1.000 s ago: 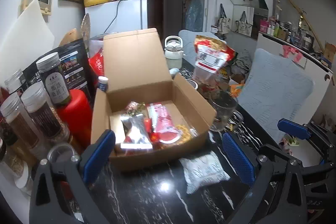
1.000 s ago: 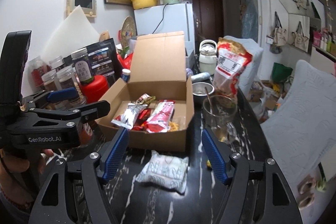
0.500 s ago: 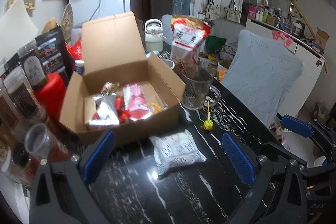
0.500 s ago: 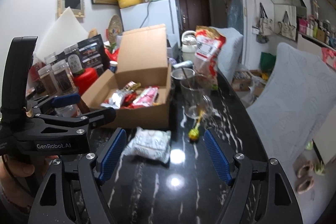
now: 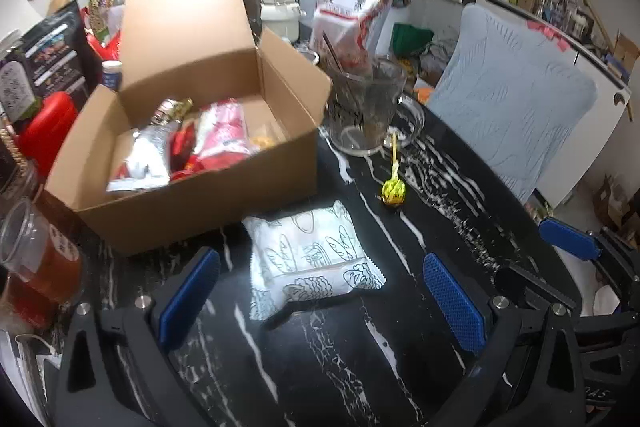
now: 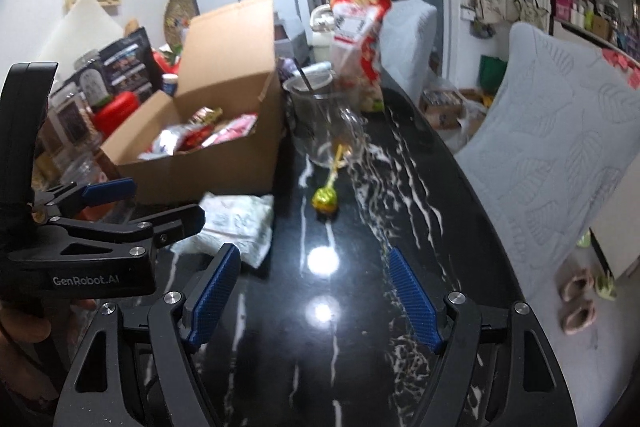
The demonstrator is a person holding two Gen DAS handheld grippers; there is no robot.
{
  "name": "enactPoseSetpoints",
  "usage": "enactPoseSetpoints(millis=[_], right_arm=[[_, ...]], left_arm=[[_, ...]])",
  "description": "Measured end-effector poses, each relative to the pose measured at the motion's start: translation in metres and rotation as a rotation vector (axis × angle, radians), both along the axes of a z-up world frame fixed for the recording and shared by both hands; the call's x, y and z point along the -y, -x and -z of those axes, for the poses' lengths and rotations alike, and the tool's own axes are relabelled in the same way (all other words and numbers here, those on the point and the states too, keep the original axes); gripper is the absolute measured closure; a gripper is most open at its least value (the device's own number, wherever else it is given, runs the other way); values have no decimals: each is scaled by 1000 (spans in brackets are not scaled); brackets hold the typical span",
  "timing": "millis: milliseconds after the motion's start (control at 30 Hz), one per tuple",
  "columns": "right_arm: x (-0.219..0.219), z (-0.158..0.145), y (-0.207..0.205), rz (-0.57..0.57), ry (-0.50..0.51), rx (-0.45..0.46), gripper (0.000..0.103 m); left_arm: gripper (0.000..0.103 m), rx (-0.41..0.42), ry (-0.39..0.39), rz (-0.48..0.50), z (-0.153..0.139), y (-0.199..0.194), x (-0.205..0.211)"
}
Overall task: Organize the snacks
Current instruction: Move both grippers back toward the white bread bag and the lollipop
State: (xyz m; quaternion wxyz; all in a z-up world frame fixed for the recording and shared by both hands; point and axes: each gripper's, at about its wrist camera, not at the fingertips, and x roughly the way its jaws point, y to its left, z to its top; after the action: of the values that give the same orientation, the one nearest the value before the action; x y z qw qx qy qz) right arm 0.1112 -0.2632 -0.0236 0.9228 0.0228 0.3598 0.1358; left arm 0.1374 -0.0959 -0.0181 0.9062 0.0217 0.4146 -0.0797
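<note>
Midway through a snack tidy-up, a cardboard box (image 5: pixel 192 163) sits open on a black marble-patterned table (image 5: pixel 440 219), already holding several packets: a silver one, a red-and-white one and a few more behind them. Two items remain outside it: a white bread packet (image 5: pixel 308 259) lying on the table just in front of the box, and a yellow-wrapped lollipop (image 5: pixel 393 191) near the base of a glass mug (image 5: pixel 368 107). Poised over the white packet, the left gripper (image 5: pixel 320 291) has its jaws spread wide, the packet between them but apparently untouched. Beside it, the right gripper (image 6: pixel 316 295) likewise stands open and empty, pointed toward the lollipop (image 6: pixel 326 200). By the look of it, most of the sorting is done, with these two pieces left to box.
</note>
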Motion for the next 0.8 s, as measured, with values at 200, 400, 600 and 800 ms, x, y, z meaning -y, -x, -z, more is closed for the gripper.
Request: enactPoseSetpoints(millis=[200, 400, 600, 800], right_arm=[[11, 20, -13, 26, 14, -54, 26], [21, 34, -23, 57, 19, -100, 26], [27, 41, -31, 71, 18, -128, 26], [27, 43, -36, 69, 13, -130, 26]], left_arm=[[0, -60, -15, -8, 27, -22, 10], [0, -88, -48, -38, 46, -40, 13], [0, -102, -26, -73, 60, -50, 10], [0, -168, -15, -83, 81, -58, 6]])
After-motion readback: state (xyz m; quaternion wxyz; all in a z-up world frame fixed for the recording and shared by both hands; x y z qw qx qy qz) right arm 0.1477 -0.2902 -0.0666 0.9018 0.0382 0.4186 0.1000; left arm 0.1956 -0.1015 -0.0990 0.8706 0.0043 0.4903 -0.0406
